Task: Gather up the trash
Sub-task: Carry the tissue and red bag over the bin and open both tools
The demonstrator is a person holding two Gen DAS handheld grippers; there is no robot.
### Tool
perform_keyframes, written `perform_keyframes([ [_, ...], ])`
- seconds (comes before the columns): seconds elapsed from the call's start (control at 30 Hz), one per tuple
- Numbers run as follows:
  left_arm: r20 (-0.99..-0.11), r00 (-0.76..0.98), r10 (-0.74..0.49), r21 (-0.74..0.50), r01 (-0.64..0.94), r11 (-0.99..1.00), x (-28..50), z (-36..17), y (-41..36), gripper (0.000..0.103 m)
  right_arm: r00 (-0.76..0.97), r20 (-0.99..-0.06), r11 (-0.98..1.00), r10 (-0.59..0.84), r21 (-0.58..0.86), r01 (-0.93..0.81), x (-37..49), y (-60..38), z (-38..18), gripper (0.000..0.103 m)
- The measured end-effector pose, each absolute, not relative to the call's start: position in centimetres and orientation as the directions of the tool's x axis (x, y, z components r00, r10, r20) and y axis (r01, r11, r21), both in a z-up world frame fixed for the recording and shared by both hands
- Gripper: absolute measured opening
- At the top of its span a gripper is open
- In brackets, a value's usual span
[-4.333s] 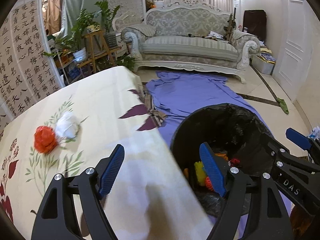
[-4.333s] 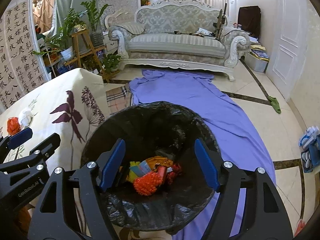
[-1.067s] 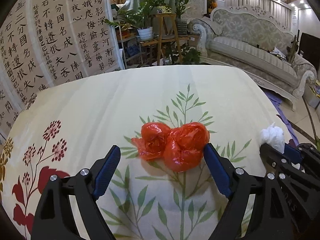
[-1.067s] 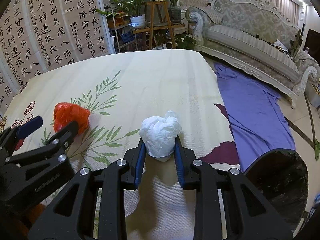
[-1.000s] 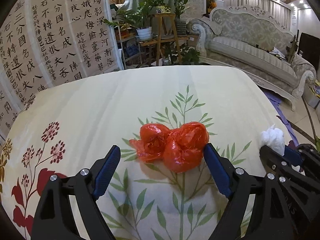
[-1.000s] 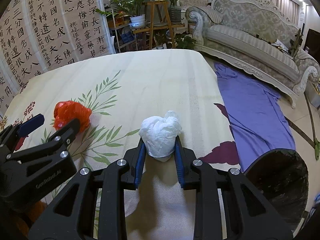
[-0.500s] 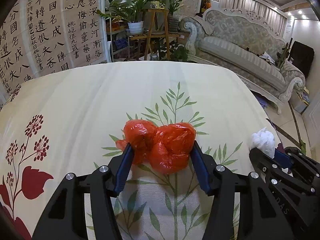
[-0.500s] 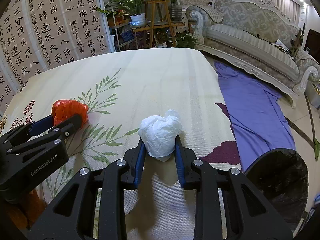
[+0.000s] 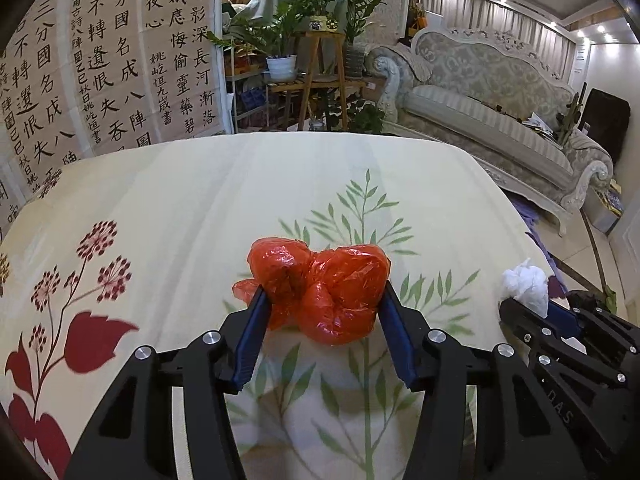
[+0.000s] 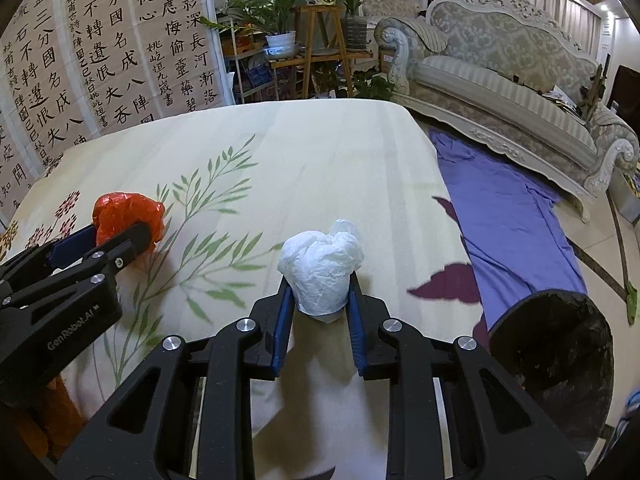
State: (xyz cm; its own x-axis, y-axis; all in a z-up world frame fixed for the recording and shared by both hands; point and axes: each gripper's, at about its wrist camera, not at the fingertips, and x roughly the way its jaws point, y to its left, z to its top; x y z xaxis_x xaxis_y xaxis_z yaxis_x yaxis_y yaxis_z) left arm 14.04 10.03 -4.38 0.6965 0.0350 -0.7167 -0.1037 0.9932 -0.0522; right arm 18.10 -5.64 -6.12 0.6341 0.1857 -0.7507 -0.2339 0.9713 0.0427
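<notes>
The left hand-held gripper [image 9: 322, 308] is clamped on a crumpled red plastic bag [image 9: 320, 284], its blue pads pressing both sides. The right hand-held gripper [image 10: 319, 300] is clenched on a crumpled white paper wad [image 10: 320, 272]. Whether either bundle is clear of the floral cream cloth on the worktop [image 10: 312, 160] cannot be told; the gripper bodies hide their undersides. The black-lined round trash bin [image 10: 560, 344] stands beside the worktop's right edge, its interior dark and partly cut off. A purple sheet [image 10: 504, 216] covers the floor before the ornate grey sofa [image 10: 508, 76].
</notes>
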Motion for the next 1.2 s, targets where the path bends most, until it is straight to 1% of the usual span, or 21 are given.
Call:
perform_keyframes([
  [0.23, -0.725, 0.688, 0.029, -0.051, -0.096, 0.994, 11.5, -4.8, 9.6, 0.054, 0.636, -0.750, 0.973, 0.180, 0.041, -0.228, 15.4, -6.1, -5.9, 0.024],
  [0.57, -0.693, 0.721, -0.006, -0.075, -0.064, 0.995, 7.4, -3.3, 7.9, 0.054, 0.684, -0.708, 0.978, 0.175, 0.045, -0.204, 10.3, -8.6, -3.8, 0.024],
  [0.93, -0.635, 0.766, -0.099, -0.088, 0.056, 0.995, 4.6, -1.1, 3.0, 0.054, 0.749, -0.656, 0.994, 0.088, 0.008, -0.109, 5.5, -14.2, -1.9, 0.024],
  [1.2, -0.623, 0.758, -0.194, -0.080, 0.185, 0.980, 4.6, -0.8, -2.6, 0.054, 0.771, -0.636, 1.000, -0.012, -0.011, 0.007, 3.8, -19.5, -1.5, 0.025],
])
